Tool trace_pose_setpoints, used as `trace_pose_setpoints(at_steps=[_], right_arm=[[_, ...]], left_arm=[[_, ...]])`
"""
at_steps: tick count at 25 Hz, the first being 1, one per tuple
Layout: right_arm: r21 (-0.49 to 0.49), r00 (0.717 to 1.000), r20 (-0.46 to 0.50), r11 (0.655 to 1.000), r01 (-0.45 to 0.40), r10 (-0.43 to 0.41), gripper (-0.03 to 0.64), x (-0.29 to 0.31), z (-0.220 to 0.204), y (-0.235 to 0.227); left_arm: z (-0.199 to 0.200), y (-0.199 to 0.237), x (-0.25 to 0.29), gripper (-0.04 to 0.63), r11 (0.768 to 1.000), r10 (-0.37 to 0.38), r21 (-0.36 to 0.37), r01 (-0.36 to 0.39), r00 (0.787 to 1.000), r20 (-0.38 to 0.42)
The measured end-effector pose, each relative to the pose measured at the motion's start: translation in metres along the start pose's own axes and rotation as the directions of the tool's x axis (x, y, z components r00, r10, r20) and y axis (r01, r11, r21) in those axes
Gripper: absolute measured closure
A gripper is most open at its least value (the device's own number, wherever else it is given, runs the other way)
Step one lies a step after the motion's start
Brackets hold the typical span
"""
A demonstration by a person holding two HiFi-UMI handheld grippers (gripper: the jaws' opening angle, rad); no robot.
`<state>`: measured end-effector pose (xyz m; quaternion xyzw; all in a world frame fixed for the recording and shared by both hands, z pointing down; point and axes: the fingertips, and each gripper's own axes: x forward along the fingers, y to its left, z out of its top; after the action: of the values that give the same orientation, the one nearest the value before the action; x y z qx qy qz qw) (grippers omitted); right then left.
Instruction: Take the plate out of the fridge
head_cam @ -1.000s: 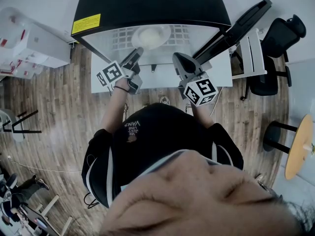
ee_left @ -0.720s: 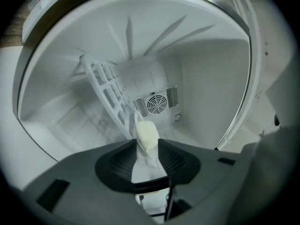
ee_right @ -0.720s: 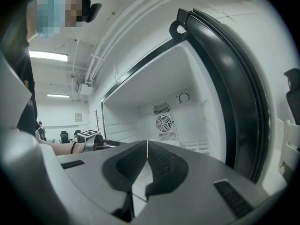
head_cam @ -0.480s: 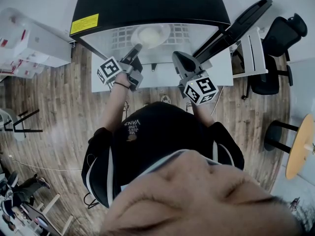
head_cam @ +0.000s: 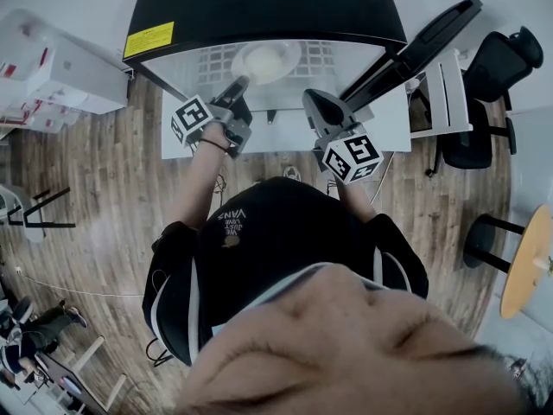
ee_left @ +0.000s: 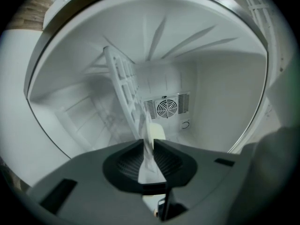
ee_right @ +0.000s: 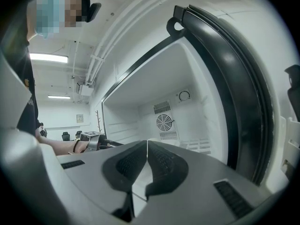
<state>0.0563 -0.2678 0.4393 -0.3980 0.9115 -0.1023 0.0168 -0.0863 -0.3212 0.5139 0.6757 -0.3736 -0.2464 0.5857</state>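
A pale round plate [head_cam: 266, 60] lies on the wire shelf [head_cam: 333, 59] inside the open fridge [head_cam: 259, 7]. My left gripper [head_cam: 243, 82] reaches into the fridge, turned on its side, with its tips at the plate's near left rim. In the left gripper view the jaws [ee_left: 149, 142] stand a thin gap apart, and a white edge fills that gap from tips to base. The cream plate [ee_left: 157, 131] shows just beyond them, beside the shelf [ee_left: 123, 78] seen edge-on. My right gripper [head_cam: 309, 98] hovers shut and empty before the fridge opening, right of the plate [ee_right: 147, 142].
The fridge door [head_cam: 423, 41] stands swung open to the right, its dark seal [ee_right: 243, 93] close beside my right gripper. A fan grille [ee_left: 167, 108] sits on the fridge's back wall. A black chair [head_cam: 484, 67] and a round table [head_cam: 529, 258] stand at the right, white boxes [head_cam: 60, 72] at the left.
My left gripper has pushed forward into the fridge up to the plate's rim. The right gripper has stayed almost still. The plate has not visibly shifted.
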Motion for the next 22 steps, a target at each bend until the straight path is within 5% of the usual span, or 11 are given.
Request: trace_pose_setpoints(at_steps=[22], right_arm=[[0.005,1.000,-0.001,1.000,0.011,-0.011,0.604,-0.0018,-0.0015,-0.0013]], left_arm=[[-0.0016,-0.0016,-0.0021,0.560,0.990,-0.059,-0.123,0.062,0.998,0.028]])
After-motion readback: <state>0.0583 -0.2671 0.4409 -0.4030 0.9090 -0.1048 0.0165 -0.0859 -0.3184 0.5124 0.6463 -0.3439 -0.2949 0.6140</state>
